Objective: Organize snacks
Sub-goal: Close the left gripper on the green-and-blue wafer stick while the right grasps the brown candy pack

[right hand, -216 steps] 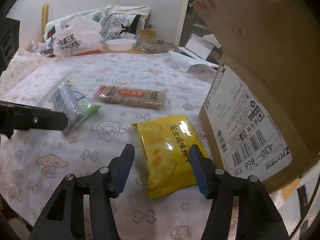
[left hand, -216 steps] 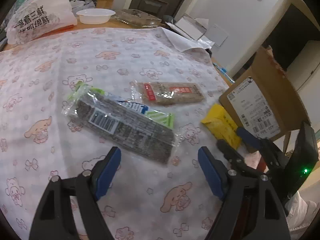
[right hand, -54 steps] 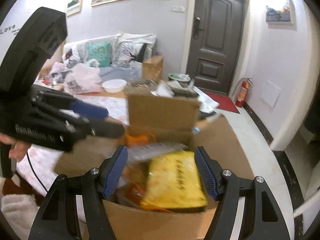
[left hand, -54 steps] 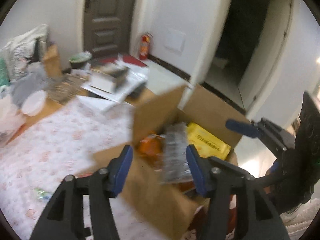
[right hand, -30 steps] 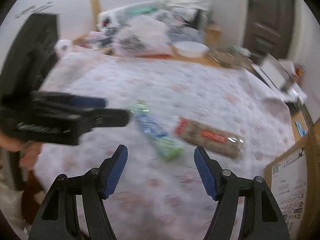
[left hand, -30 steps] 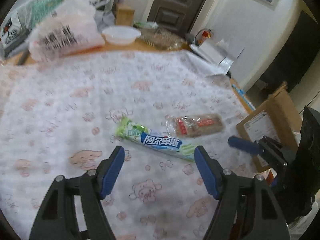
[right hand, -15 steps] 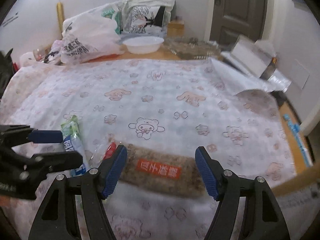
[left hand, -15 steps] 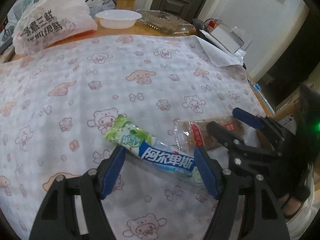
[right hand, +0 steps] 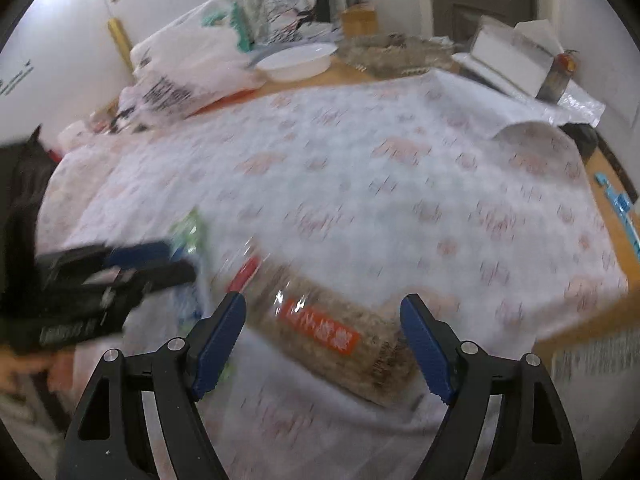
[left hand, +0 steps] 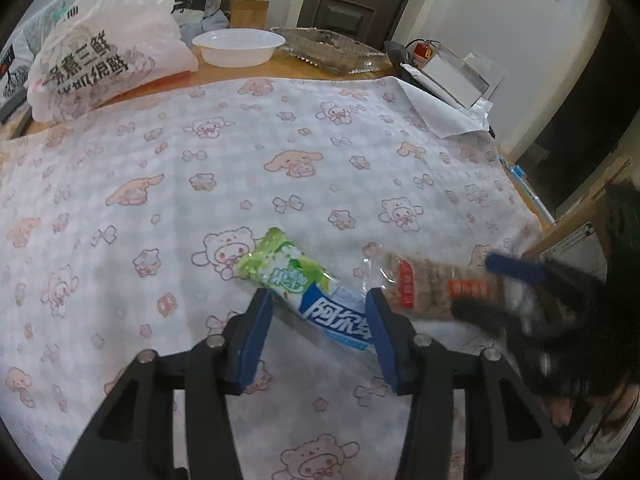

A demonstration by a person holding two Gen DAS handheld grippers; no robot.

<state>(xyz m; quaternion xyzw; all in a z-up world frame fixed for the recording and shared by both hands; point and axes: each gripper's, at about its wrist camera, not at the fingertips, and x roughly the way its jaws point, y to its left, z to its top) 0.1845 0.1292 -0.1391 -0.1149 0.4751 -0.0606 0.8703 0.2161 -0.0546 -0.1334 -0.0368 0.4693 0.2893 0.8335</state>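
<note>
A green, white and blue candy packet (left hand: 304, 284) lies slantwise on the bear-print tablecloth (left hand: 280, 152). My left gripper (left hand: 318, 298) is down over it, jaws closing, with the packet between the blue pads and a sliver of gap at the left pad. To its right lies a brown snack pack with red labels (left hand: 420, 284). My right gripper (right hand: 324, 304) straddles that brown pack (right hand: 332, 332) with its jaws opening and the pads well off its sides. Each view shows the other gripper blurred: the right gripper (left hand: 494, 290) and the left gripper (right hand: 160, 260) beside the green packet (right hand: 190, 228).
A cardboard box (left hand: 576, 236) stands off the table's right edge. Along the far side are a printed plastic bag (left hand: 100, 52), a white bowl (left hand: 238, 46), a clear tray (left hand: 332, 48) and an open white box (left hand: 452, 76).
The left jaws have narrowed around the candy packet. The right gripper has rolled and widened over the brown pack, and its view is now blurred.
</note>
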